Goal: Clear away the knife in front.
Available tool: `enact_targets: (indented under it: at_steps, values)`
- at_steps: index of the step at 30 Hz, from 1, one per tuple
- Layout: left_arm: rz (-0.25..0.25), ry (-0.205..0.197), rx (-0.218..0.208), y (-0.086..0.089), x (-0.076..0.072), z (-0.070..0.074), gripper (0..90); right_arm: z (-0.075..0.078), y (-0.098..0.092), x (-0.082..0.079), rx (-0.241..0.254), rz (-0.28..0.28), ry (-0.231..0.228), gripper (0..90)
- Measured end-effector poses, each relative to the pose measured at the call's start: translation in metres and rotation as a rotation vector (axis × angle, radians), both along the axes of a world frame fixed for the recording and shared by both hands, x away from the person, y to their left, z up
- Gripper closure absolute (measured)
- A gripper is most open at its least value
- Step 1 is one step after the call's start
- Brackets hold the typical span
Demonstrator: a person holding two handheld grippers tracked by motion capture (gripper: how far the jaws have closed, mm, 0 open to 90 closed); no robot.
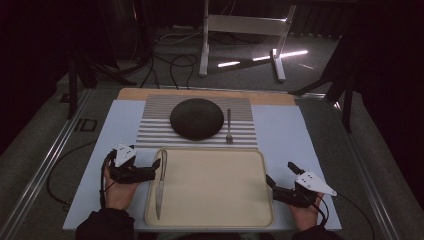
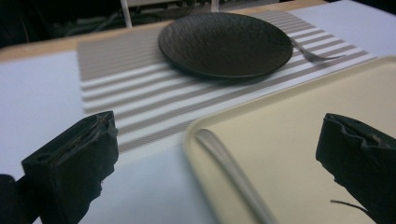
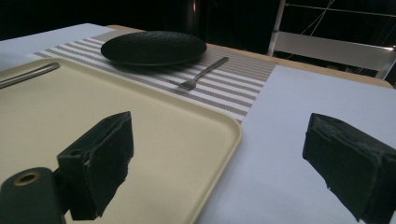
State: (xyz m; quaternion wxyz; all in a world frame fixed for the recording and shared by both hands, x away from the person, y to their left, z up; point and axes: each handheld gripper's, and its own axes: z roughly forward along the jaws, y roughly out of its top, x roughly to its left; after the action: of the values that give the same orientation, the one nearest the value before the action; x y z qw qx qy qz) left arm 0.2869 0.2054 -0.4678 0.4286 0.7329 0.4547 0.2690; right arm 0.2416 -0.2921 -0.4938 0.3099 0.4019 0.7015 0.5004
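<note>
Both tools gape empty: left tool (image 1: 156, 167) beside the knife (image 1: 161, 182) at the tray's (image 1: 215, 220) edge, right tool (image 1: 274, 183) opposite.

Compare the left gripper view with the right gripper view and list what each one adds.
Left gripper view alone: nothing extra; its blurred silver knife handle lies close on the cream plastic tray. Right gripper view alone: the white metal stand behind the table. Both: round black textured plate, silver fork, striped placemat, tray, knife, pale blue table cover.
</note>
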Motion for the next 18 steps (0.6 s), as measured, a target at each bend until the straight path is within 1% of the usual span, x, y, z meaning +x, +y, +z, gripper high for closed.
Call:
enact_targets:
  at_steps: [1,2,3,4,5,6,8,9,10,11,12,13,14,16,17,18]
  values:
    - [-0.002,-0.011,0.006,0.004,0.000,0.000,0.0,0.000,0.000,0.000,0.000,0.000,0.000,8.8]
    - [0.003,-0.017,0.019,0.013,0.000,-0.001,0.0,0.000,0.000,0.000,-0.006,0.001,0.000,8.8]
    - [0.008,-0.019,0.024,0.017,0.000,-0.002,0.0,0.000,0.000,0.000,-0.007,-0.001,0.000,8.8]
    - [0.008,-0.019,0.024,0.017,0.000,-0.002,0.0,0.000,0.000,0.000,-0.006,-0.003,-0.001,8.8]
    - [0.011,-0.020,0.028,0.021,0.000,-0.003,0.0,0.000,0.000,0.000,-0.003,-0.002,-0.001,8.8]
    - [0.025,-0.032,0.030,0.028,-0.002,-0.006,0.0,0.000,0.000,0.000,-0.003,-0.002,0.003,8.8]
    - [0.026,-0.044,0.023,0.033,-0.004,-0.008,0.0,0.000,0.000,0.000,-0.007,-0.001,0.002,8.8]
    - [0.029,-0.058,0.017,0.035,-0.006,-0.008,0.0,0.000,0.000,0.000,-0.006,0.001,0.000,8.8]
    - [0.029,-0.058,0.017,0.035,-0.006,-0.008,0.0,0.000,0.001,0.000,-0.007,0.002,-0.001,8.8]
    - [0.018,-0.065,0.000,0.037,-0.007,-0.007,0.0,0.001,0.001,0.000,-0.007,0.001,0.001,8.8]
    - [0.018,-0.065,0.000,0.037,-0.007,-0.007,0.0,0.001,0.001,0.000,-0.007,0.001,0.001,8.8]
    - [0.021,-0.086,-0.001,0.037,-0.008,-0.006,0.0,0.000,0.001,0.001,-0.011,0.005,0.003,8.8]
    - [0.015,-0.095,-0.008,0.038,-0.009,-0.006,0.0,0.000,0.001,0.001,-0.010,0.006,0.006,8.8]
    - [0.016,-0.099,-0.006,0.037,-0.009,-0.006,0.1,0.000,0.002,0.002,-0.008,0.009,0.010,8.8]
    - [0.004,-0.082,-0.006,0.038,-0.008,-0.006,0.1,0.000,0.002,0.002,-0.008,0.009,0.010,8.8]
    - [-0.005,-0.087,-0.016,0.039,-0.007,-0.007,0.2,0.000,0.003,0.002,-0.005,0.013,0.018,8.8]
